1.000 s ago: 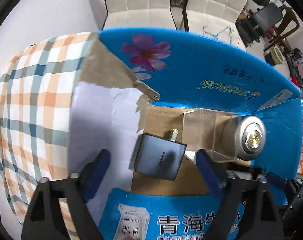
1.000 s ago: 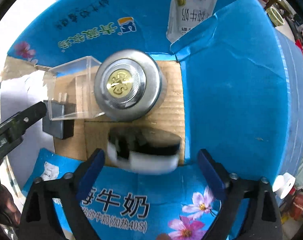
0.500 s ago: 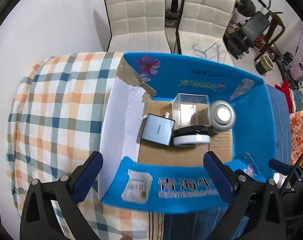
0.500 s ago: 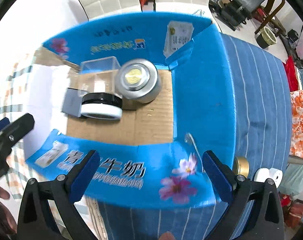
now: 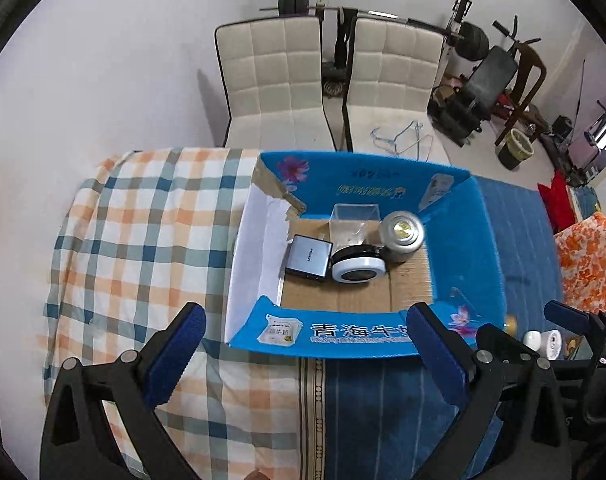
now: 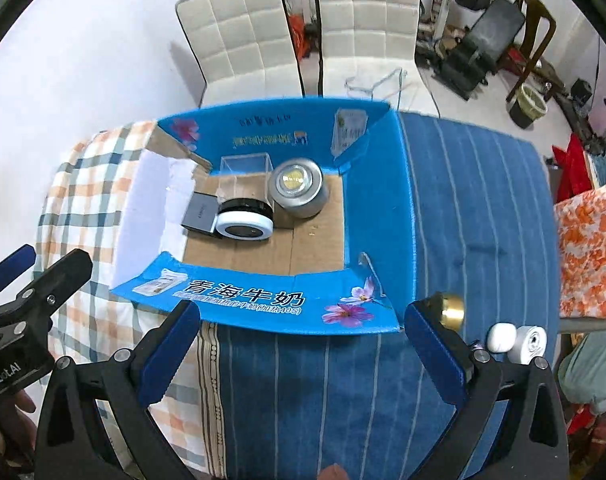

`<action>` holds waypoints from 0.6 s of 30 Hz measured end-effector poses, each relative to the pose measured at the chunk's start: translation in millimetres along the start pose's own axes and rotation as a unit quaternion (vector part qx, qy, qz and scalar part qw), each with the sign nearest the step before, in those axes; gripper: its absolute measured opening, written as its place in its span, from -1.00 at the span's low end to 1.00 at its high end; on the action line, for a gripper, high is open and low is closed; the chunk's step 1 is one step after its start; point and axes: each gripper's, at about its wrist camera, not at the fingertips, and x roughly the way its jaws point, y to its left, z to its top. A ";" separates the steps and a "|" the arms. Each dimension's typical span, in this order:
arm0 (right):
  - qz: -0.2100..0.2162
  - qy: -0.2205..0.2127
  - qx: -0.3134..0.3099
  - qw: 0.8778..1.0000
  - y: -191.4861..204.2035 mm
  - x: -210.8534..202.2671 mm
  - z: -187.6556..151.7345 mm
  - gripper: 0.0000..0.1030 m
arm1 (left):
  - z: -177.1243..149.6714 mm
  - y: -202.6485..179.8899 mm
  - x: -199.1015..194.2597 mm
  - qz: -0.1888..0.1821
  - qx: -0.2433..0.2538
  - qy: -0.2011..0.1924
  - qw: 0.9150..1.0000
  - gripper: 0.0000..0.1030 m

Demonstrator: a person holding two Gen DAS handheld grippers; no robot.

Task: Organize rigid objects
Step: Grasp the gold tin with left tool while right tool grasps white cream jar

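Inside the blue box point(image 5: 459, 240), a grey adapter point(image 5: 308, 257), round case point(image 5: 358, 269), clear cube point(image 5: 353, 222) and silver tin point(image 5: 401, 234) are sitting together; near it, left gripper point(image 5: 307, 350) and right gripper point(image 6: 303, 348) are hovering wide open, gripping nothing.

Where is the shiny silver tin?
In both views, the silver tin stands inside the blue box, at its far right corner, beside the clear plastic box.

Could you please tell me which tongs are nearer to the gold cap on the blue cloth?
Right. The right tongs have the gold cap beside their right finger; the left tongs sit further left.
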 end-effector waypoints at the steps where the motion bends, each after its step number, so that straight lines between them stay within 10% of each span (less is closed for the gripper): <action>1: 0.002 -0.008 -0.002 1.000 -0.4 -9.8 -2.9 1.00 | -0.9 -1.3 -6.9 0.001 0.002 -0.006 1.000 1.00; 18: 0.047 -0.043 0.067 0.996 -104.5 -71.5 -35.6 1.00 | -10.4 -89.6 -51.5 -0.030 0.038 -0.039 0.998 1.00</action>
